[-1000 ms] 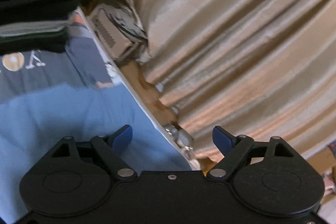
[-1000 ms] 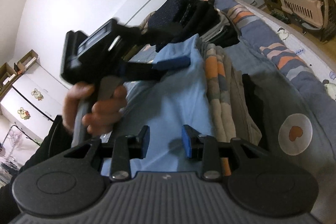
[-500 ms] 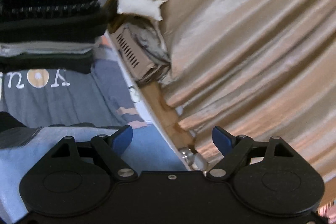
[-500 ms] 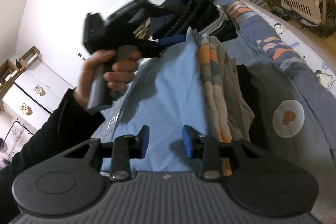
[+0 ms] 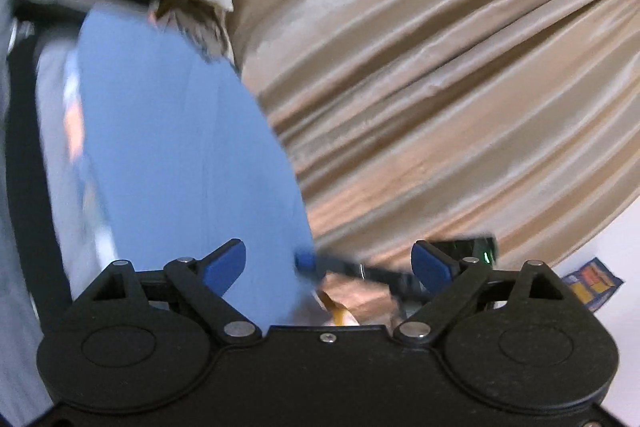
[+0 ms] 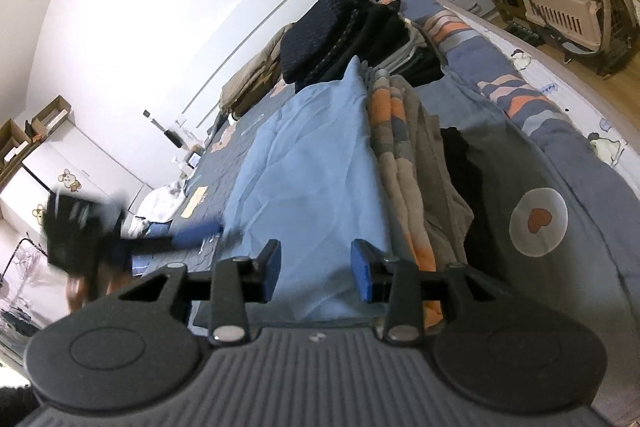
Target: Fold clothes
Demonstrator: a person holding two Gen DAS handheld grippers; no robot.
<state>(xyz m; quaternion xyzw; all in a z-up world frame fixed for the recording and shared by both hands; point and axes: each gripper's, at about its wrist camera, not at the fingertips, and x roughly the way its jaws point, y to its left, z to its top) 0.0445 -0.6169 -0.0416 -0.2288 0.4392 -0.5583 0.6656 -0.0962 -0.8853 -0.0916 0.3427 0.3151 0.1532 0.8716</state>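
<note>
A light blue garment (image 6: 312, 167) lies spread flat on the bed, reaching from under my right gripper to the dark clothes pile. My right gripper (image 6: 316, 267) hovers over its near edge, open, with nothing pinched between its fingers. In the same view my left gripper (image 6: 192, 239) is blurred at the left, held by a hand (image 6: 80, 291), its blue fingertip at the garment's left edge. In the left wrist view the left gripper (image 5: 328, 263) is open wide with nothing in it. The blue garment (image 5: 180, 147) fills that view's left half, blurred.
A folded stack with orange and grey stripes (image 6: 400, 155) lies right beside the blue garment. A pile of dark clothes (image 6: 344, 27) stands at its far end. The bed cover (image 6: 538, 221) slopes right to the floor, a pet carrier (image 6: 560, 11) and beige curtain (image 5: 440, 87).
The left gripper has swung down from the garment's far end to its near left edge, still open. The right gripper has barely moved.
</note>
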